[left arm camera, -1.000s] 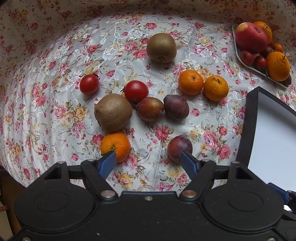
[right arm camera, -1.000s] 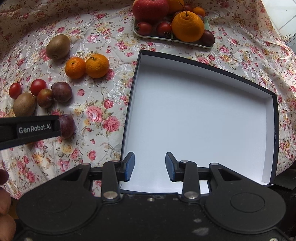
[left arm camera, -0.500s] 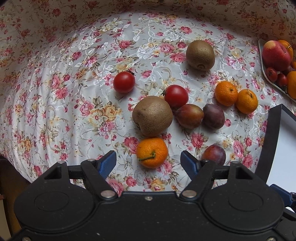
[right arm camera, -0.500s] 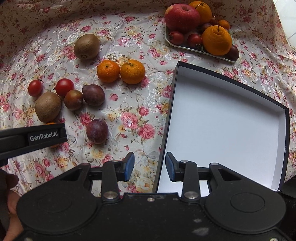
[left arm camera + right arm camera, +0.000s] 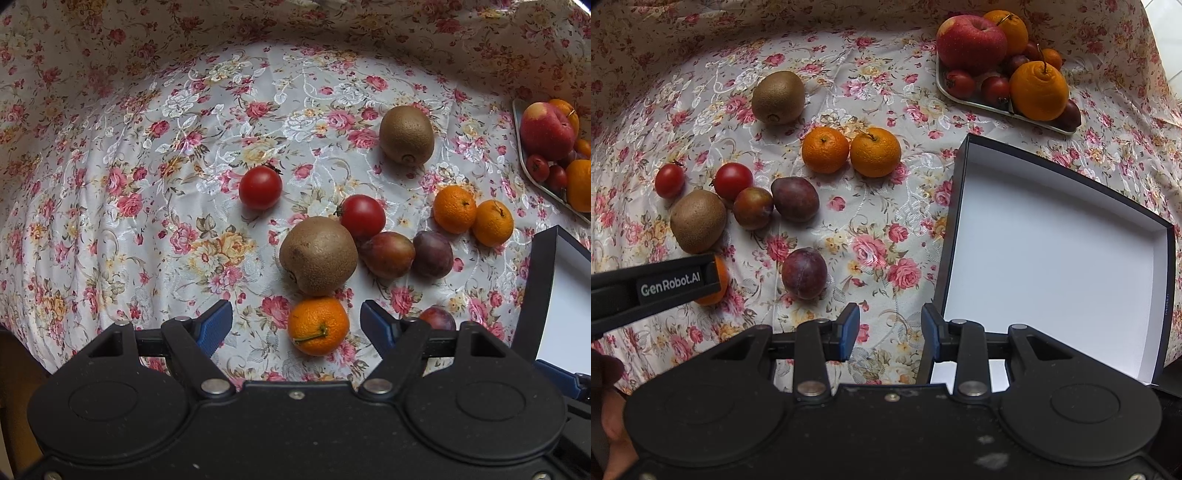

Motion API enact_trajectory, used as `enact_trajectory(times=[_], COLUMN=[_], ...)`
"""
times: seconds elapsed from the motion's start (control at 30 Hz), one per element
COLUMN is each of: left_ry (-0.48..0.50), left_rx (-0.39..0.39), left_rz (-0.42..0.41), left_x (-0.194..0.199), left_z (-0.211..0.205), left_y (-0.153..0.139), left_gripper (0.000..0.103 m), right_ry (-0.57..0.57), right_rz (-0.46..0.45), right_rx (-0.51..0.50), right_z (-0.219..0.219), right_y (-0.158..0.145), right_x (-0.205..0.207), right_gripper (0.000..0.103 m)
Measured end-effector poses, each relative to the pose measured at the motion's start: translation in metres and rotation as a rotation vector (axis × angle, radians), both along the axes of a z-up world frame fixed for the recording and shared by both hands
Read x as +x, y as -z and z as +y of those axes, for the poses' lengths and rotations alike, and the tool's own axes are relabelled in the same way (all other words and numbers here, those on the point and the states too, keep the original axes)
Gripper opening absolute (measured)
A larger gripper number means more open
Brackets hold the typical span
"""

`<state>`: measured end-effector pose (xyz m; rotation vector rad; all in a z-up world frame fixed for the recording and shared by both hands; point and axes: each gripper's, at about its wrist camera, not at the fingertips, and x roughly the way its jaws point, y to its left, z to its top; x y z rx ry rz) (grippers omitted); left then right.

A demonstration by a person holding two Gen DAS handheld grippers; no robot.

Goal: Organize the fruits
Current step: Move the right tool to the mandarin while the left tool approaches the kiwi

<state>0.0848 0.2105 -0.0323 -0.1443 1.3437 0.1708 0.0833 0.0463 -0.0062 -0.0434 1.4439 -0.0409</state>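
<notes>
Left wrist view, left to right: the left gripper (image 5: 296, 325) has its blue fingers (image 5: 215, 326) spread wide, holding nothing. A mandarin (image 5: 318, 325) lies on the floral cloth (image 5: 147, 184) covering the counter, in the gap between the fingers but touching neither. Just beyond it, touching or nearly so, rests a large kiwi (image 5: 318, 255). A lone tomato (image 5: 260, 187) sits apart to the far left; a second tomato (image 5: 362, 217) lies against the kiwi. Two plums (image 5: 388, 254) follow to the right, side by side, then a pair of mandarins (image 5: 472, 215), with a second kiwi (image 5: 406, 134) farther back. A single plum (image 5: 437, 318) shows partly behind the right finger.

Right wrist view, left to right: the left gripper's arm (image 5: 653, 290), marked GenRobot.AI, covers part of the near mandarin. The single plum (image 5: 804, 273) lies on the cloth well apart from the other plums. The right gripper (image 5: 890, 330) hovers with fingers (image 5: 849, 330) moderately apart and nothing between them, near the box's left wall. The open box (image 5: 947, 251), dark outside and white within, holds no fruit. Behind it a tray (image 5: 964, 98) carries an apple (image 5: 971, 44), oranges (image 5: 1038, 90) and small red fruit.
</notes>
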Motion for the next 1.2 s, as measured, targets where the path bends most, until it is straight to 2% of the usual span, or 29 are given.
enact_trajectory(times=[0.17,0.3,0.43,0.53,0.67,0.8,0.87,1.03,1.2], left_ry=[-0.016,-0.043,-0.062,-0.097,-0.128,-0.101,-0.070,-0.041,-0.052], left_rx=[0.016,-0.032,-0.068,-0.086,-0.065,-0.016,-0.008,-0.027,-0.082], left_rz=[-0.059,-0.037,-0.024,-0.036,-0.091,-0.153,-0.178,-0.221,-0.157], left_x=[0.007,0.010,0.009,0.008,0.007,0.013,0.020,0.040,0.054], left_z=[0.020,0.039,0.050,0.061,0.076,0.084,0.084,0.085,0.081], left_y=[-0.009,-0.003,0.002,0.000,-0.009,-0.023,-0.031,-0.039,-0.019], left_gripper=[0.077,0.076,0.075,0.075,0.075,0.076,0.076,0.075,0.071], right_ry=[0.019,0.022,0.019,0.027,0.013,-0.028,-0.007,0.067,-0.031], right_rz=[-0.067,-0.101,-0.088,-0.083,-0.164,-0.277,-0.321,-0.334,-0.332], right_rx=[0.101,0.179,0.238,0.274,0.257,0.181,0.197,0.297,0.184], right_z=[0.003,0.006,0.011,0.015,0.020,0.025,0.023,0.016,0.027], right_y=[-0.015,-0.019,-0.016,-0.013,-0.028,-0.042,-0.045,-0.035,-0.023], right_x=[0.008,0.012,0.016,0.014,0.012,0.017,0.024,0.052,0.074], right_gripper=[0.037,0.037,0.037,0.033,0.031,0.031,0.031,0.031,0.031])
